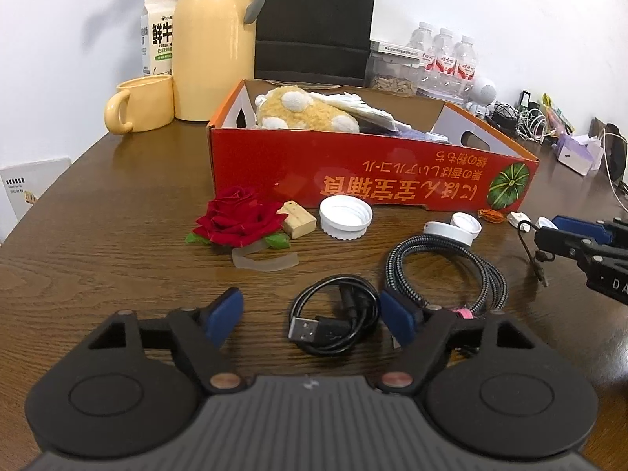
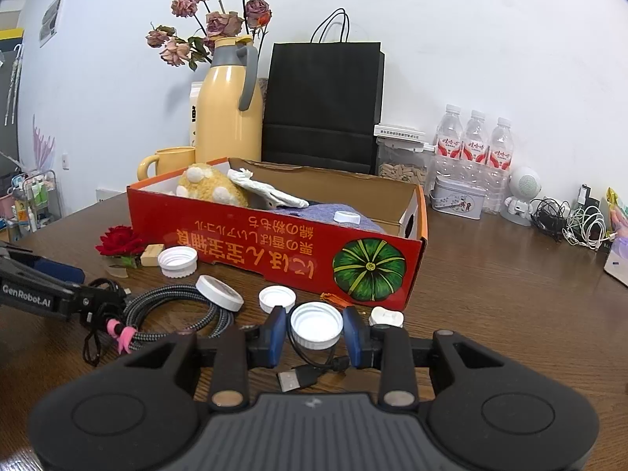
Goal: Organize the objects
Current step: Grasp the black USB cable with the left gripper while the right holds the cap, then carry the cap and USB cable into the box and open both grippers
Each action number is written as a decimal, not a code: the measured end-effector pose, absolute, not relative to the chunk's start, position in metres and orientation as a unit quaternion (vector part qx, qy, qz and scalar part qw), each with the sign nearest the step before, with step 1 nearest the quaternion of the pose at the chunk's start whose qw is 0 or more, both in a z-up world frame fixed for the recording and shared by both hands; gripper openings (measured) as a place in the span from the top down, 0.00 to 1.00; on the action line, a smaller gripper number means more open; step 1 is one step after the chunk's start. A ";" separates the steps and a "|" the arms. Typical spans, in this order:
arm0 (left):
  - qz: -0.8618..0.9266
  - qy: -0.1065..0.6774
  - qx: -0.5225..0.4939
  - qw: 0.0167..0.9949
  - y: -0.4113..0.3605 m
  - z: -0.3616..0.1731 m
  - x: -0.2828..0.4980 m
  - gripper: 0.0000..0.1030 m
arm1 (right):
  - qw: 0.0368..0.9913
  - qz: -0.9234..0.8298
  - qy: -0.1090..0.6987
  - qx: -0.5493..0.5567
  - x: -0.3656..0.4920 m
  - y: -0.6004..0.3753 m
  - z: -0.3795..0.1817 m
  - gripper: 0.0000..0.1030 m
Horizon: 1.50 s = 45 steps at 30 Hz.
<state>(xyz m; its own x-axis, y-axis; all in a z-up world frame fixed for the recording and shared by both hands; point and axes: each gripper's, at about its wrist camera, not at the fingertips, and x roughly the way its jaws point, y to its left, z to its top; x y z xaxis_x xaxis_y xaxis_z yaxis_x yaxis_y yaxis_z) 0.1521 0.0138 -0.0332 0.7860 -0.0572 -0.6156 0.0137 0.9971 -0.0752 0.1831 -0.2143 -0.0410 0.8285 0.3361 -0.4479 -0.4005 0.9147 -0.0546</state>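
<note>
Right wrist view, item one: my right gripper [image 2: 313, 331], jaws pinching a white ribbed cap [image 2: 316, 325] by its rim, open side up; I judge this grip keeps it level for a drop into the red cardboard box [image 2: 274, 251] just beyond. The gripper tilts gently downward, low over the wooden table [image 2: 490, 294].

Item two: my left gripper [image 1: 310, 316], jaws spread, nothing pressed between the pads; a small coiled black USB cable [image 1: 333, 320] lies on the table between them, likely its next pick. It noses down more steeply.

Loose stock near the box front: braided cable [image 1: 447, 271], red rose [image 1: 237, 218], wooden block [image 1: 298, 219], further white caps [image 1: 345, 218]. The box already holds a plush toy [image 1: 302, 110] and cloths.
</note>
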 end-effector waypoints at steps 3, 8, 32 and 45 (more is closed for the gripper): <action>-0.030 0.323 -0.027 0.945 0.011 -0.032 0.149 0.59 | 0.953 0.193 0.220 -0.073 0.183 -0.215 -0.041 0.71; -0.027 0.318 -0.016 0.947 0.007 -0.032 0.145 0.60 | 0.953 0.193 0.220 -0.073 0.183 -0.215 -0.040 0.71; -0.054 0.194 -0.045 0.978 -0.012 0.061 0.199 0.60 | 0.960 0.219 0.148 -0.088 0.212 -0.178 0.011 0.71; -0.043 0.194 -0.072 0.977 -0.017 0.060 0.283 0.60 | 0.967 0.198 0.152 -0.053 0.295 -0.158 0.018 0.71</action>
